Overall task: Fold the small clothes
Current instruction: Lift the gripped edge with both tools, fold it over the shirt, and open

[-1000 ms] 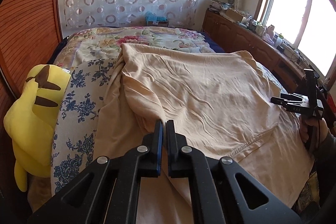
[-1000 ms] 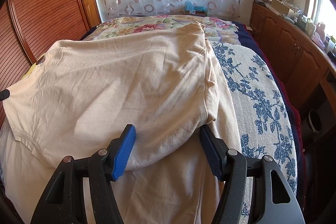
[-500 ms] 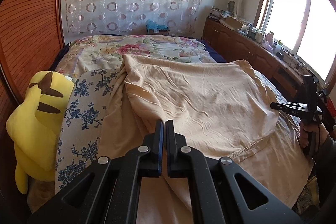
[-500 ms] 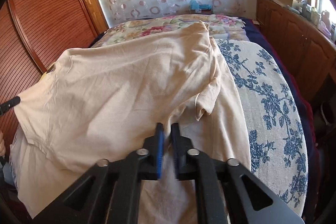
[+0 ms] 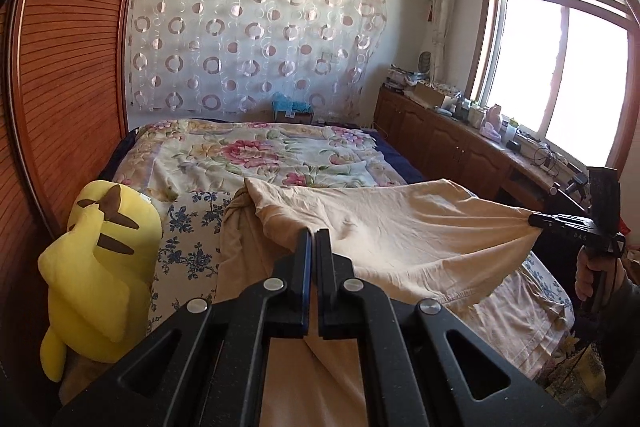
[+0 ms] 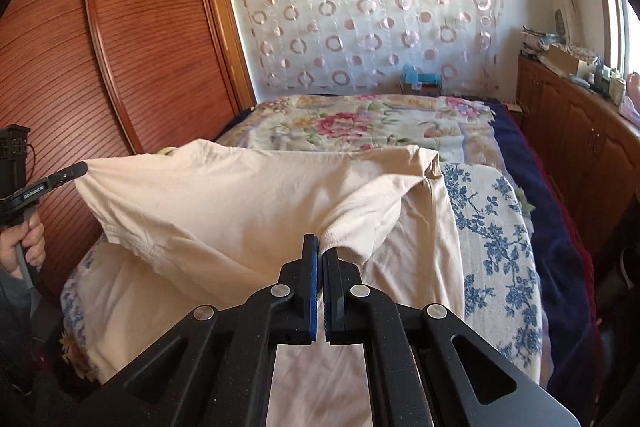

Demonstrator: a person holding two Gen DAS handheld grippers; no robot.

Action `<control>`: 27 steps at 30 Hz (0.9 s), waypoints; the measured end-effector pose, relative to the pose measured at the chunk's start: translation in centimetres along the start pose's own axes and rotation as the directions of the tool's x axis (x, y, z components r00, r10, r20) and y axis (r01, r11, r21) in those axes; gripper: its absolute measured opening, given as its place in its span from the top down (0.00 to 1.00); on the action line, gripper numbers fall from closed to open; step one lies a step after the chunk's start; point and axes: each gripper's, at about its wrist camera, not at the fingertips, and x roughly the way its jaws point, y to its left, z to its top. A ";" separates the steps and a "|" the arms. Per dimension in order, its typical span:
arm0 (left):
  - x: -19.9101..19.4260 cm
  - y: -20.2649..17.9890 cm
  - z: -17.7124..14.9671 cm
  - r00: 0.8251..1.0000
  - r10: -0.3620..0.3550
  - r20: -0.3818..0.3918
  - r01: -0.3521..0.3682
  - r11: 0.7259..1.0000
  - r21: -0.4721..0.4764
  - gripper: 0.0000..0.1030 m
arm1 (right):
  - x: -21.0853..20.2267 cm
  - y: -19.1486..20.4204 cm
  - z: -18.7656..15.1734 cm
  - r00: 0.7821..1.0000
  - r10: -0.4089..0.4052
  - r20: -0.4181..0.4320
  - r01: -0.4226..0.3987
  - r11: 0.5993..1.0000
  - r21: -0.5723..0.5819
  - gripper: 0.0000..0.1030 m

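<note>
A beige T-shirt point(image 5: 400, 235) lies on the bed, its upper layer lifted off the lower layer and stretched between both grippers. My left gripper point(image 5: 311, 237) is shut on the shirt's near left edge; it also shows at the left of the right wrist view point(image 6: 82, 169), pinching a corner. My right gripper point(image 6: 320, 245) is shut on a fold of the shirt point(image 6: 240, 203) by the sleeve; it shows at the right of the left wrist view point(image 5: 534, 219). The lower layer point(image 6: 424, 259) rests flat on the bed.
The bed carries a blue-flowered cloth point(image 6: 492, 235) and a floral quilt point(image 5: 256, 155). A yellow plush toy point(image 5: 100, 267) leans against the wooden wardrobe point(image 6: 132, 59) on the left. A wooden cabinet point(image 5: 452, 147) with clutter runs under the window at right.
My right gripper closed on the shirt by the sleeve. Both grippers then rose, lifting the shirt's upper layer off the bed and pulling it taut.
</note>
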 end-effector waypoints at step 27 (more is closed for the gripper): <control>-0.3 1.2 -11.3 0.972 0.102 -0.214 -0.109 0.994 -0.021 0.97 | -5.1 2.0 -8.4 0.971 -0.087 -0.221 0.079 0.996 -0.046 0.98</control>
